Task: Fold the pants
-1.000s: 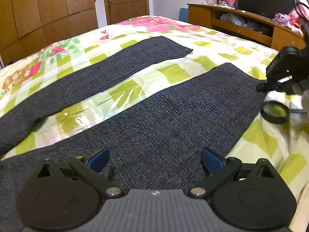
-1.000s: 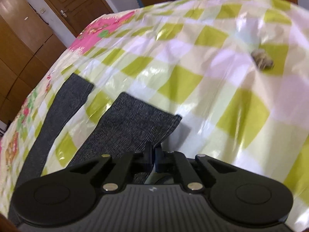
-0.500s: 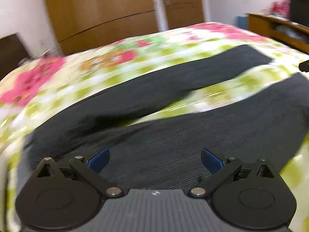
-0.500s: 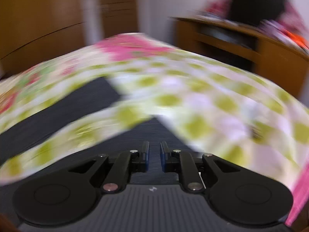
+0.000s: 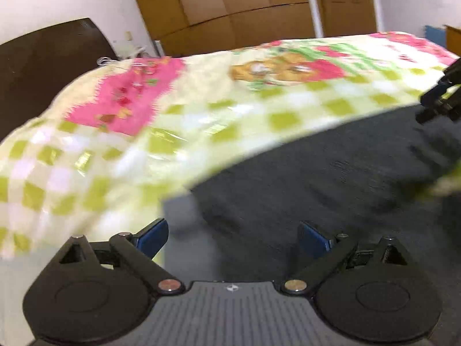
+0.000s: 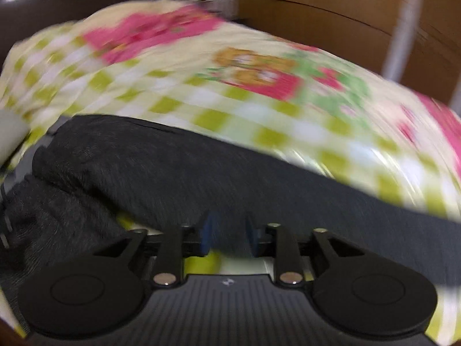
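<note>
Two grippers hang over dark grey pants spread on a checked bedspread. The left gripper has its jaws spread wide and empty, the pants ahead from twelve to three o'clock. The right gripper has just been opening, its jaws now narrowly parted with nothing between them; the pants run from nine to three o'clock.

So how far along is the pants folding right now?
Early on. The dark grey pants lie spread on the checked bedspread, with no finished fold visible. Nothing is in hand: the left claw is wide open, and the right claw's jaws have just been opening, pinching nothing. All the folding remains.
</note>
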Tool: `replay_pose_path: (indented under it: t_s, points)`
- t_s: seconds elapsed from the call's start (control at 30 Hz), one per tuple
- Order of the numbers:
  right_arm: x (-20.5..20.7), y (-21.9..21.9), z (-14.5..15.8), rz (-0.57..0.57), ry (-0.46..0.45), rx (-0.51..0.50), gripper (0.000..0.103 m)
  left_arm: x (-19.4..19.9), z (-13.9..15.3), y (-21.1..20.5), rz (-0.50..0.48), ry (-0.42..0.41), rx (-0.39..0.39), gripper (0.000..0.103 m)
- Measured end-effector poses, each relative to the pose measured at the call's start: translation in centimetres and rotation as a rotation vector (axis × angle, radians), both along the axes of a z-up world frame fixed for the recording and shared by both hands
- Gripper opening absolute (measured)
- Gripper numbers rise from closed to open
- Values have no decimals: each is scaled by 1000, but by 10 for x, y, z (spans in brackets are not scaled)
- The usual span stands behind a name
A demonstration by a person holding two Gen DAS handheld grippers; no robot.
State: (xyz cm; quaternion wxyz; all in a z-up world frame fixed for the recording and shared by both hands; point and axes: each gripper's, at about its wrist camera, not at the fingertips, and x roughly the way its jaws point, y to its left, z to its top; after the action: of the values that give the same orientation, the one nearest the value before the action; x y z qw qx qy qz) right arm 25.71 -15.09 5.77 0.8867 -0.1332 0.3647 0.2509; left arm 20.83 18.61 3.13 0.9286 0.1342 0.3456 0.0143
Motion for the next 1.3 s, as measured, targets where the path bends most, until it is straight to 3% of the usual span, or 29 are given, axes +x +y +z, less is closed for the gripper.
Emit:
replay_pose_path:
  t_s: [0.07,0.2,0.3,0.43,0.57,0.63,0.67,0.7,0.73,0.8,0.9,1.1,1.17,1.2,1.3]
  points:
    - [28,24,-7,75,-1,-30,43,33,0,28,42,22,-10,103]
    - [82,61,-23,183,26,-86,49,79,-2,64,38,92,-141,103]
    - [102,73,-39,227,39,-123,50,102,-17,65,18,153,-132,103]
    - [117,76,-52,268,107,-152,54,122,-41,81,22,281,-229,103]
    - [123,74,-51,276,146,-143,54,116,-41,83,17,290,-252,103]
    - [124,74,-51,280,156,-148,52,117,-41,84,14,298,-249,97]
    - [123,75,-52,281,154,-151,50,117,-39,85,11,299,-251,92]
    - [122,77,-53,275,155,-152,42,118,-38,86,-2,295,-259,80]
    - [120,80,-53,272,155,-152,37,119,-36,88,-12,295,-269,76]
    - [114,85,-53,276,133,-165,16,118,-34,86,-19,291,-250,74]
    - [109,91,-52,265,107,-191,6,116,-32,88,-24,283,-250,72]
    - [104,85,-43,233,82,-151,1,119,-30,86,-6,246,-250,64]
    - [102,84,-40,223,67,-147,1,116,-25,86,21,214,-231,37]
    - [101,83,-38,218,61,-140,1,115,-22,89,36,208,-229,33]
    - [96,77,-25,193,37,-104,1,103,-6,100,38,159,-317,27]
